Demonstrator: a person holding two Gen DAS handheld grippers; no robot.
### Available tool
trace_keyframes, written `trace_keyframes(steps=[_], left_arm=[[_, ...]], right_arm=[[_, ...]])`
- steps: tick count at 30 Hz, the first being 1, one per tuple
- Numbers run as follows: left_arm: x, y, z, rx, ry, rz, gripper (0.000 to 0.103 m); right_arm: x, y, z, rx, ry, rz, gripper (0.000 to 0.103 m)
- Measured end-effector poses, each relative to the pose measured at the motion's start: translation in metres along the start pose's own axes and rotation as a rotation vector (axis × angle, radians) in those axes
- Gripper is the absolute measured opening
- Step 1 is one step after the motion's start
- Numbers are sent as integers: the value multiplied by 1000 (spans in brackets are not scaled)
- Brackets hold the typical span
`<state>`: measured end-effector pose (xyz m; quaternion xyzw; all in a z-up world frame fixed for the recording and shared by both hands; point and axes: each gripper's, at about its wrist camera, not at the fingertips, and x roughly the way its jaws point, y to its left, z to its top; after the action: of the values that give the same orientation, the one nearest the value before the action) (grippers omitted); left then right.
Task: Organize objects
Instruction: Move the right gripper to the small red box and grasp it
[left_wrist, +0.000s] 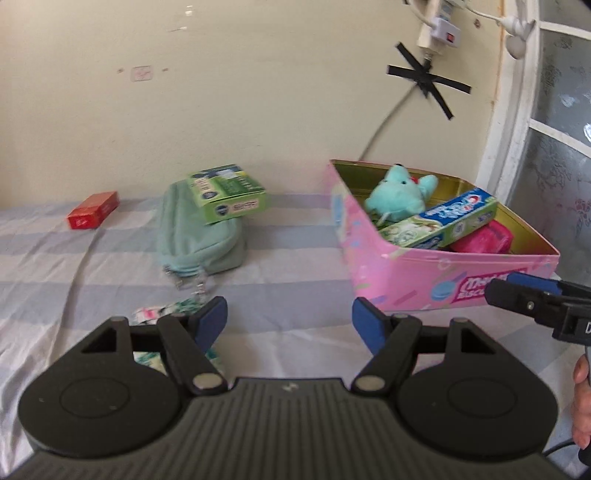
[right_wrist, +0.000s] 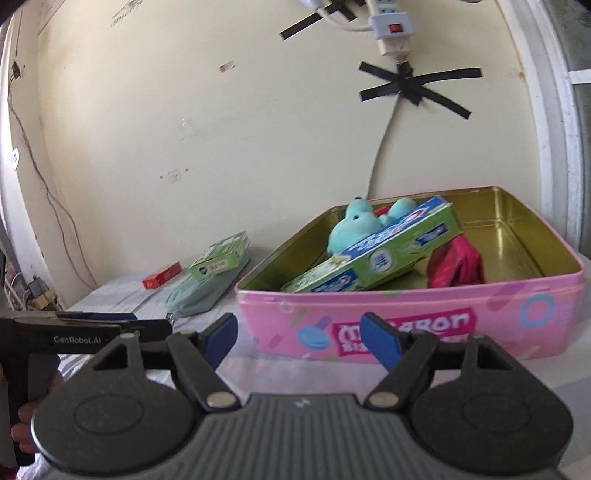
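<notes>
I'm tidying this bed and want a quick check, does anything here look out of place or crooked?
Yes. The green box sits tilted on top of the teal pouch, overhanging its edge. In the pink tin, the toothpaste box lies slanted, propped on other items. A red box lies apart near the wall.

Looking like a home bedroom: striped bedsheet (left_wrist: 110, 258) lying under a pink biscuit tin (right_wrist: 406, 321) holding a plush toy (left_wrist: 397, 192) and toothpaste box (right_wrist: 373, 258), power strip (right_wrist: 391, 26) hanging taped to a scuffed cream wall (left_wrist: 221, 92).
</notes>
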<state>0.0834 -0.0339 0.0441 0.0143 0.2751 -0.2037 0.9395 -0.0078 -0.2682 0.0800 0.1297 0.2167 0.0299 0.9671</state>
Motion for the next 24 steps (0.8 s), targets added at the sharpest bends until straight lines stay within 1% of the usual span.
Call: trace_keyframes(steps=[3,6,9,12,14,16,18,20,21,22,23,24], left_arm=[[-9,49,-7,-108,-5,83,76],[-13,96,-12,-225,14,161,75],[-17,128,-13,-303,11,165,75],[-17,140,-8,-305,-25,184,75],[-13,150,0,-305,-41,208,75],[-9,163,8,-312,-74,243,75],[-2,175,12,-306,-118,344,75],[5,190,10,-333,-130,438,75],[9,199,6,-364,-116,456,75],[11,208,3,-398,-80,456,75],[11,221,1,-448,-60,432,74],[5,228,-3,-495,-81,412,74]], right_arm=[[18,25,-6,-46,52,43,76],[40,57,-13,-109,100,94,76],[61,90,-20,-189,141,147,76],[81,119,-20,-264,156,160,75],[94,130,-13,-274,164,173,75],[110,141,1,-271,163,178,74],[123,154,16,-285,151,185,74],[143,173,34,-310,142,202,74],[155,183,42,-324,139,212,74],[170,196,50,-337,139,223,74],[187,208,57,-338,151,234,75],[205,217,63,-324,173,244,75]])
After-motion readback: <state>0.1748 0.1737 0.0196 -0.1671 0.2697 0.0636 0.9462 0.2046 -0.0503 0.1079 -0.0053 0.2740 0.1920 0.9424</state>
